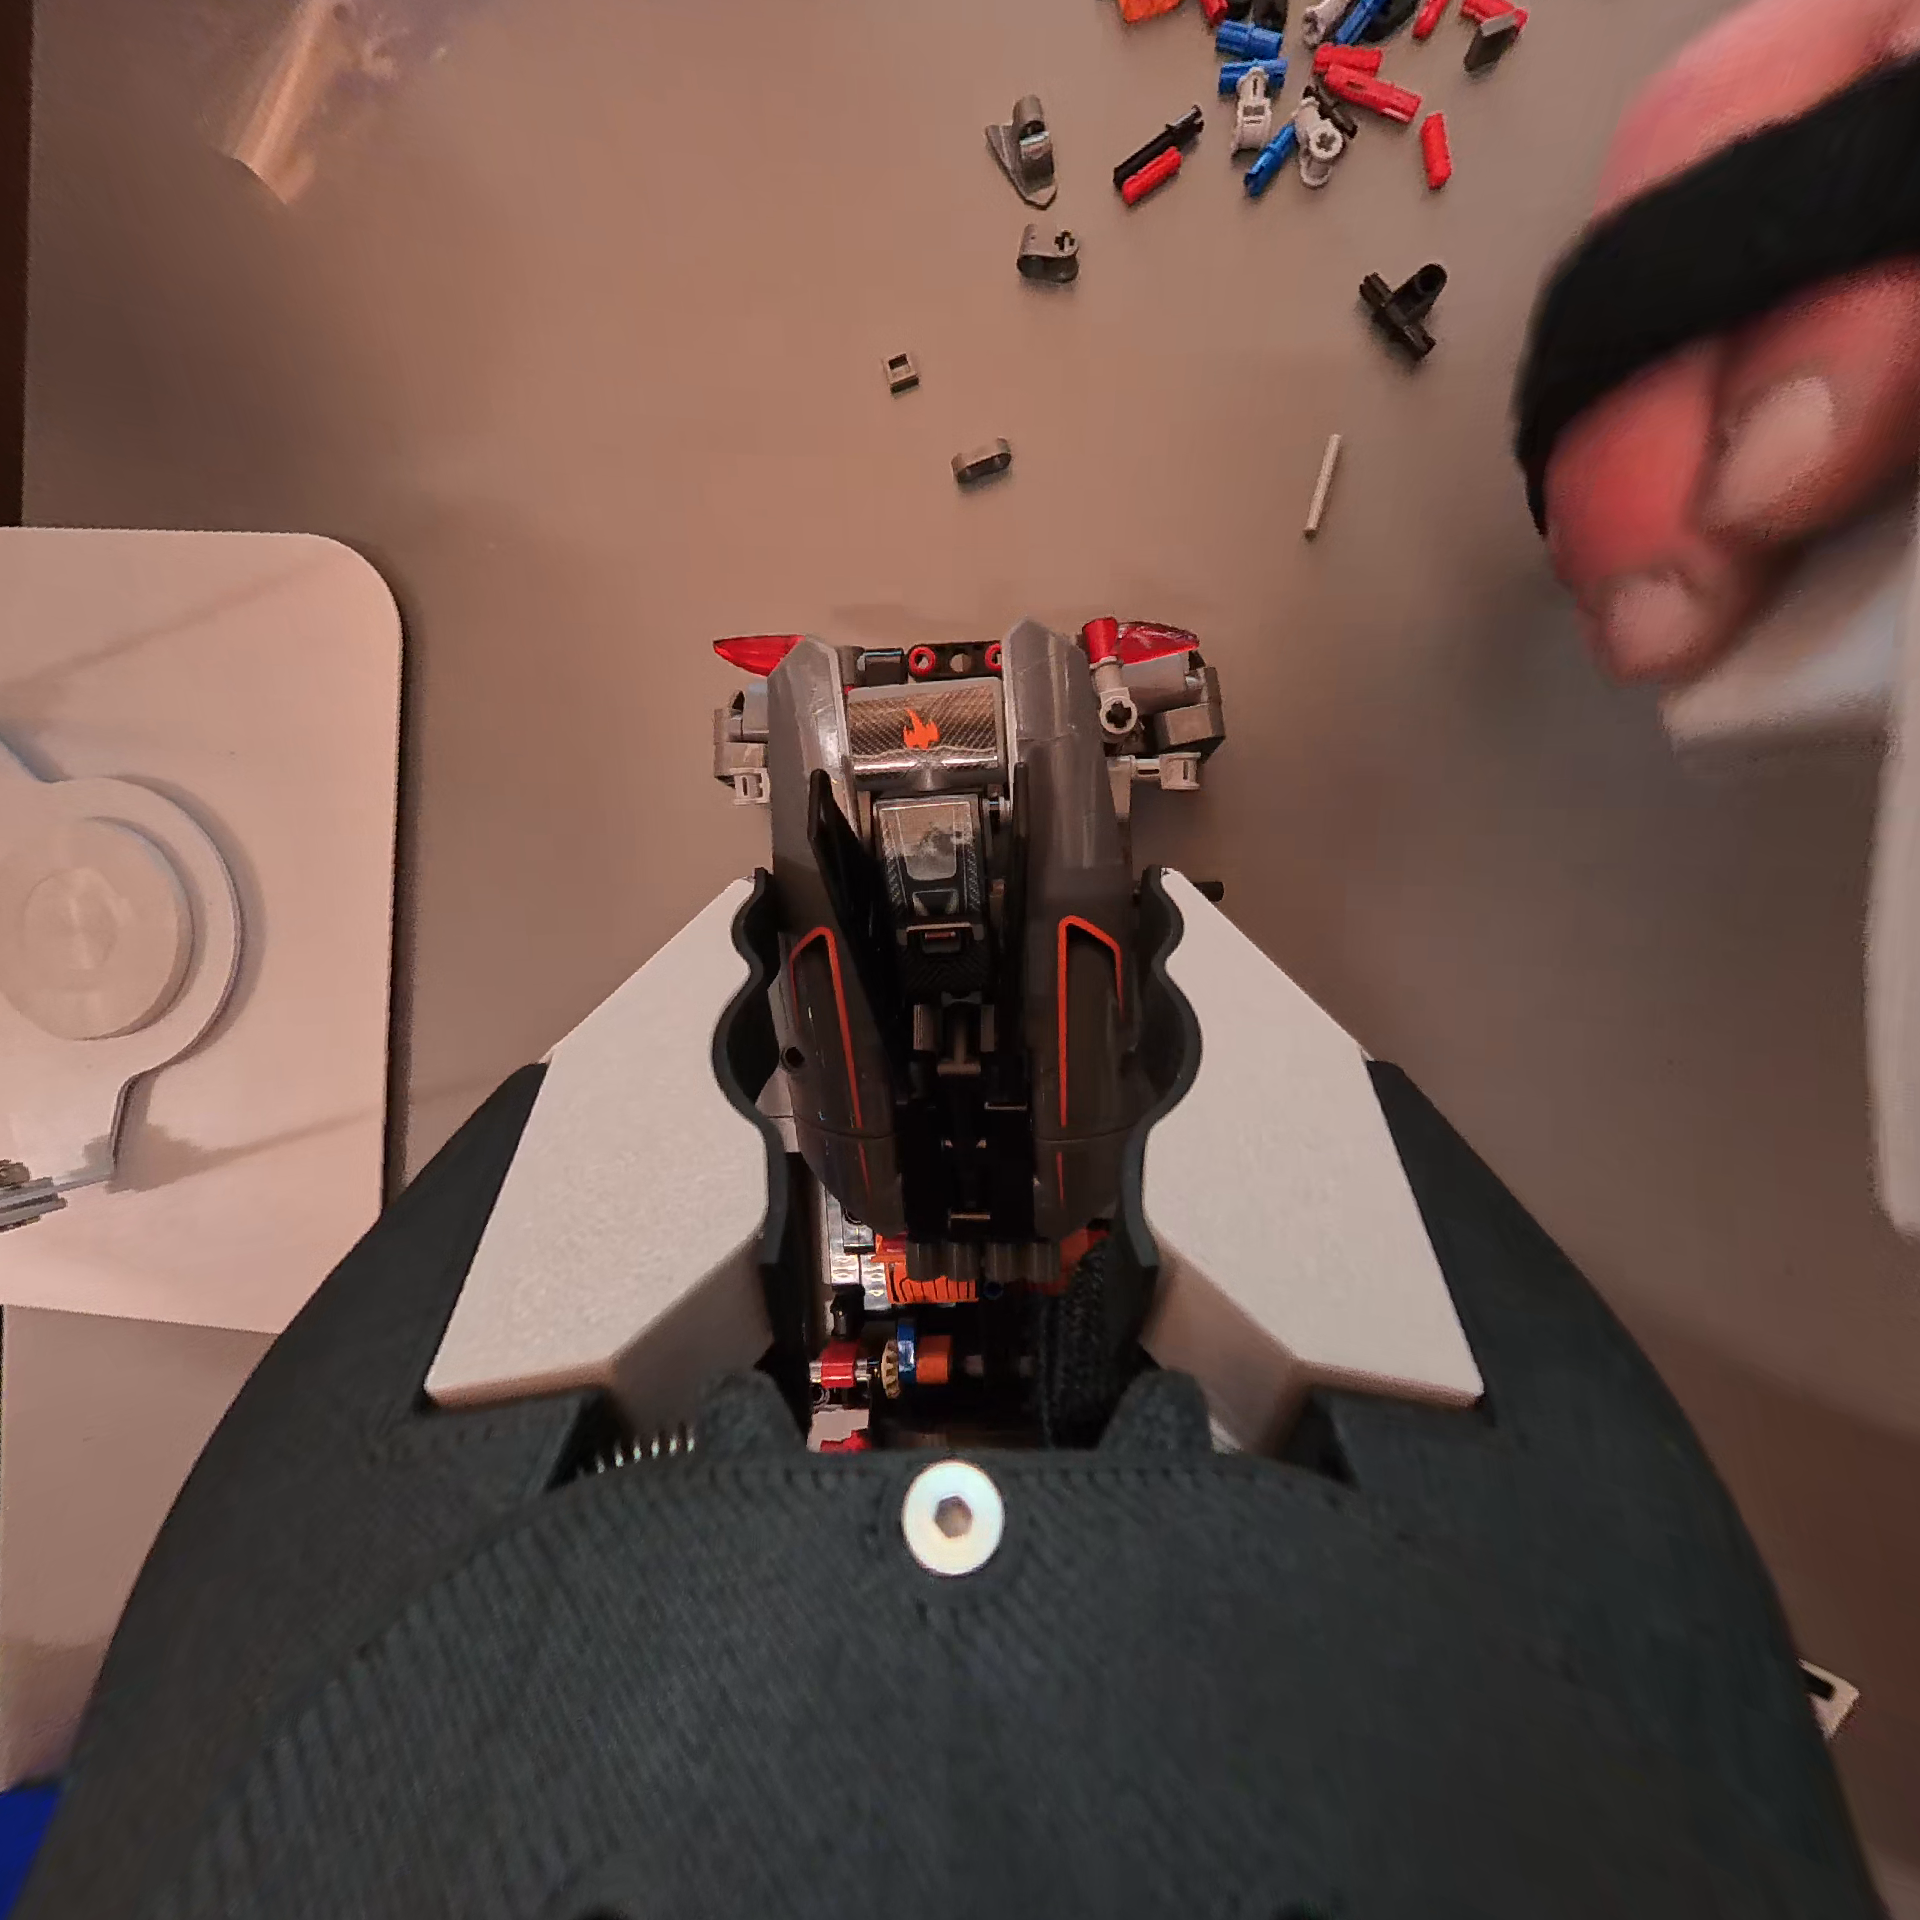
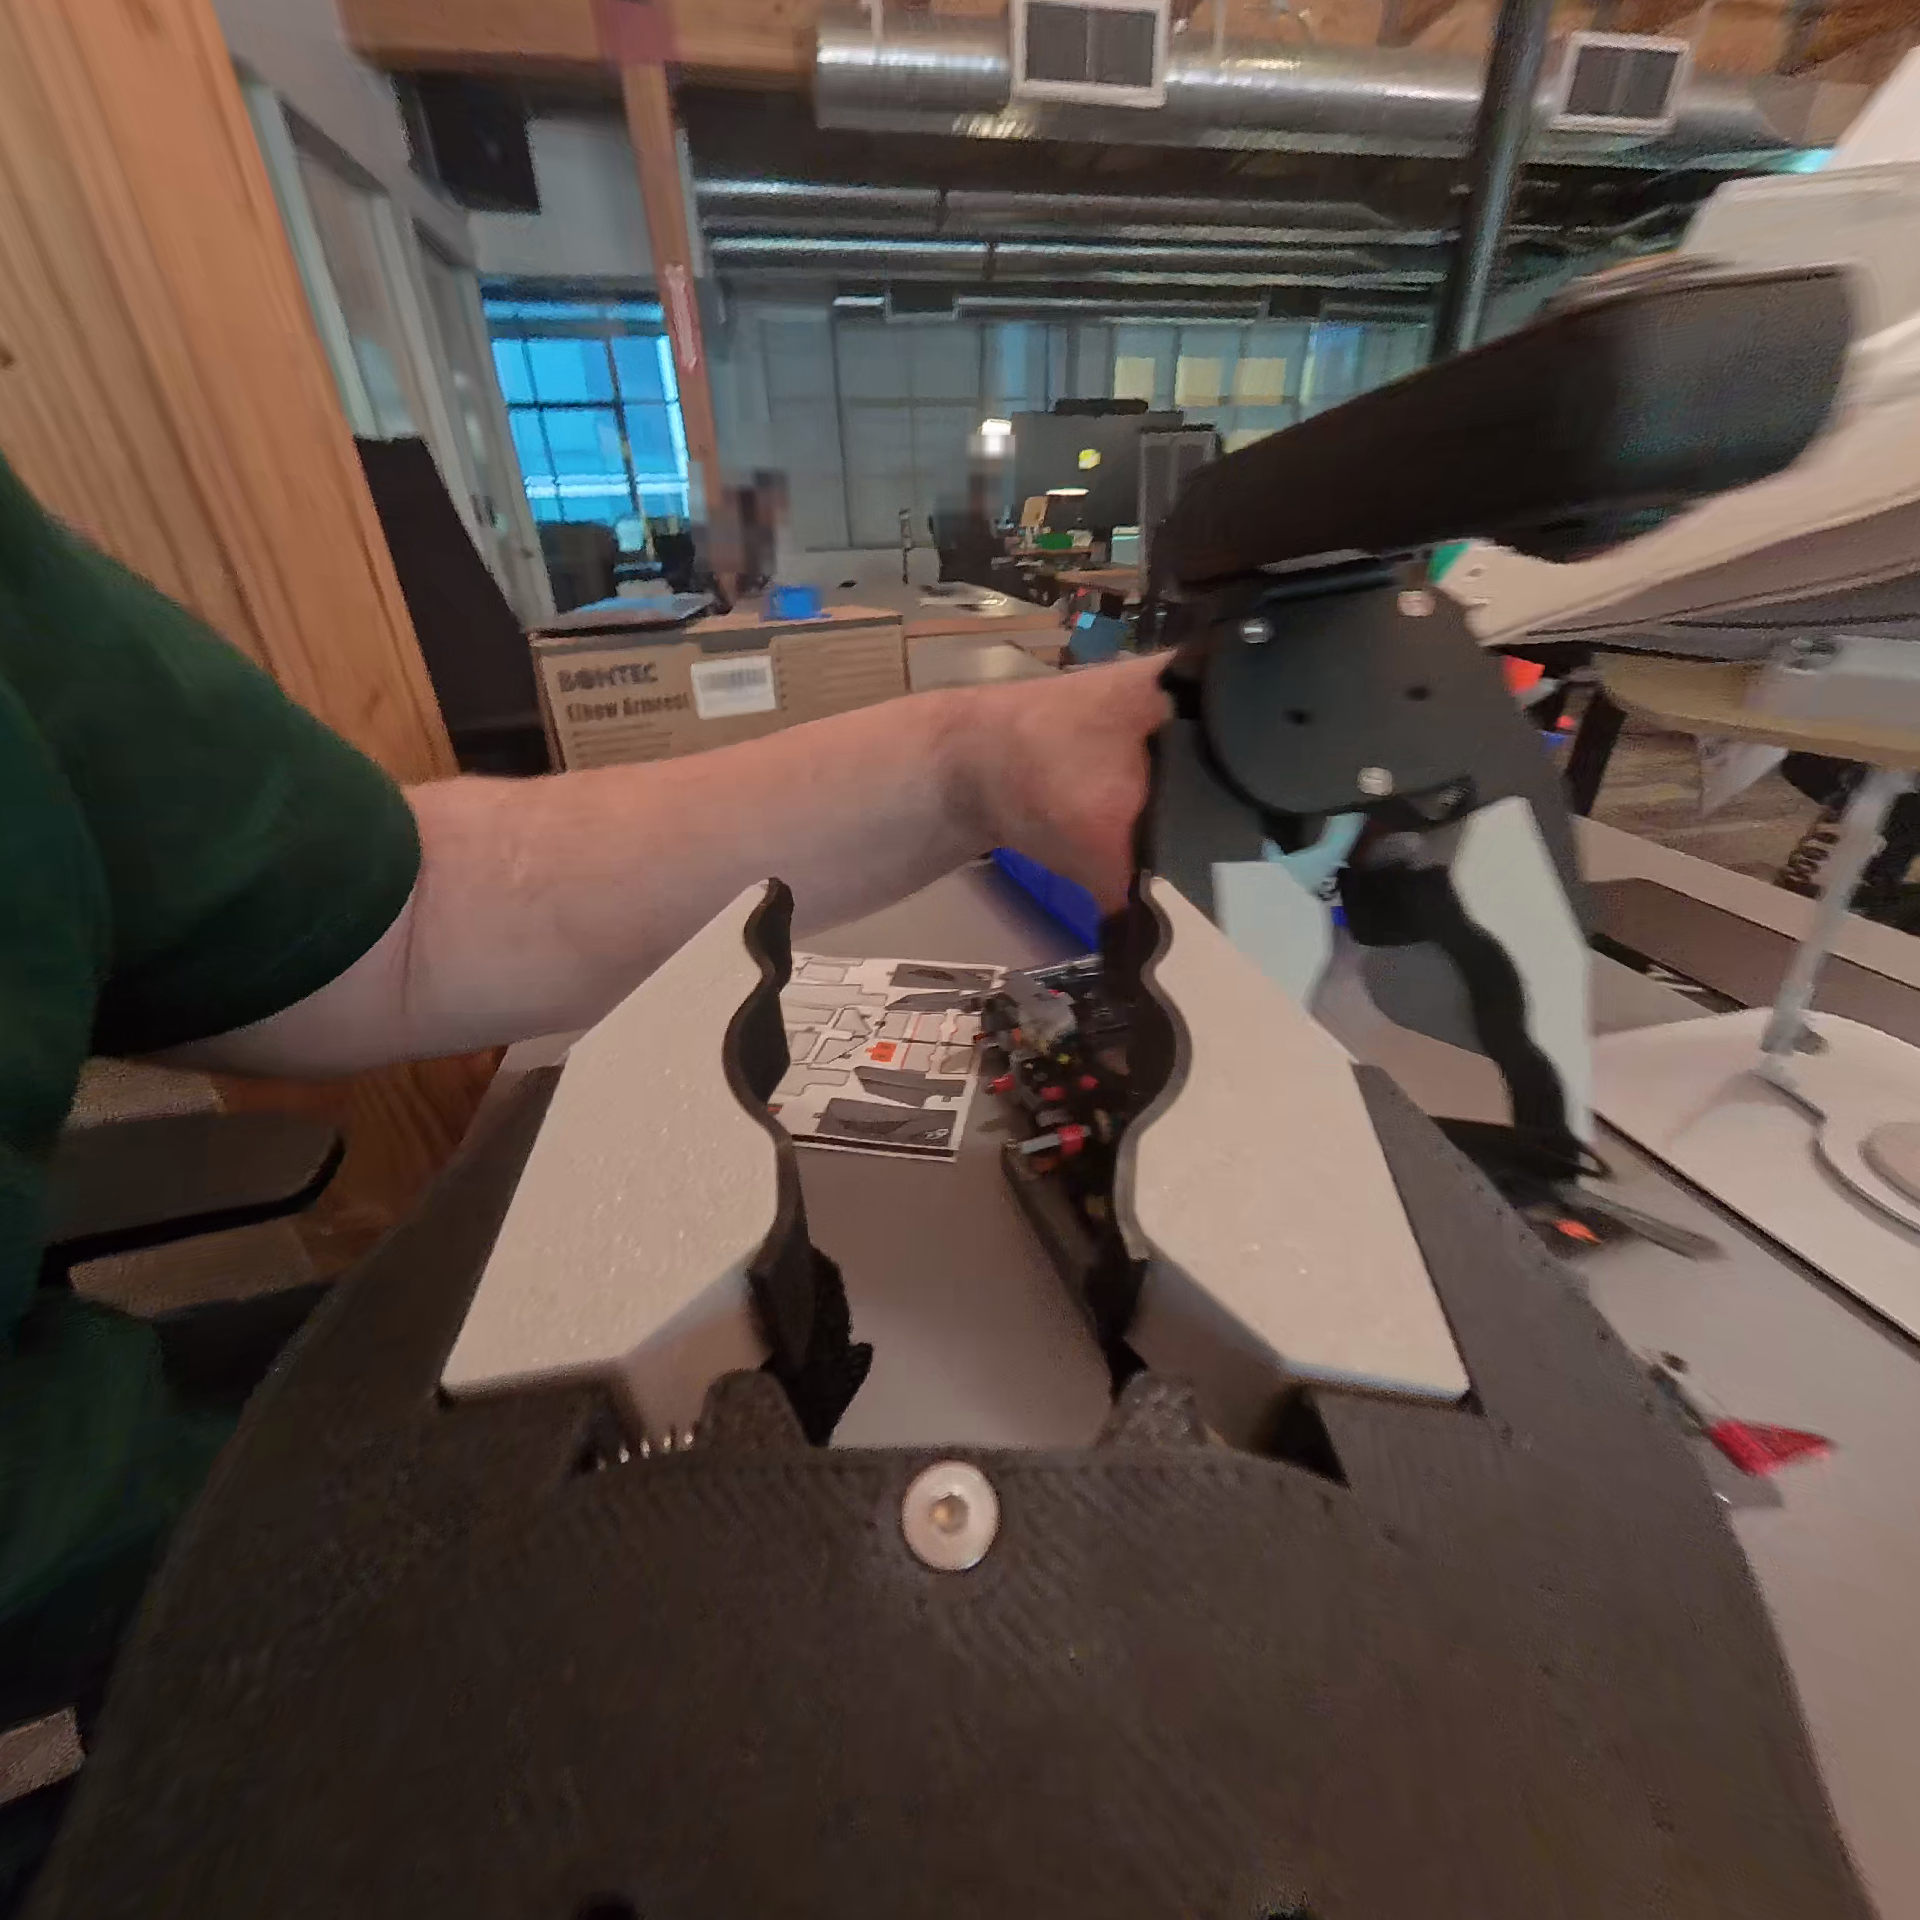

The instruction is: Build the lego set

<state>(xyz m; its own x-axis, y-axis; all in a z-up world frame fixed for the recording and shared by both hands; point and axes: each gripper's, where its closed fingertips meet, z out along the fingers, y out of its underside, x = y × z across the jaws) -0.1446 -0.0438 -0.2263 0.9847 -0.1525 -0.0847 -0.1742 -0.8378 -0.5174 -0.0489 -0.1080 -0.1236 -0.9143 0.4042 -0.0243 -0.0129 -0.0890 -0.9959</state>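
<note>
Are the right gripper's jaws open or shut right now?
Open. In the right wrist view the right gripper holds nothing; bare table shows between its jaws.

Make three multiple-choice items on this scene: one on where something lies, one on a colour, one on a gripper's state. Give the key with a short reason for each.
1. Where is the lego car?
A. Between the left gripper's fingers
B. On the white board at the left
C. In the pile of loose pieces

2. What colour is the flame mark on the car's top panel?
A. Blue
B. Orange
C. Green

3. What state is the right gripper in?
A. Shut on a red pin
B. Shut on the sticker sheet
C. Open, holding nothing

Key:
1 A: the left gripper has its black pads against both sides of the car.
2 B: the small flame is orange on a grey panel.
3 C: its fingers stand apart, with the table and sticker sheet showing through the gap.
</note>
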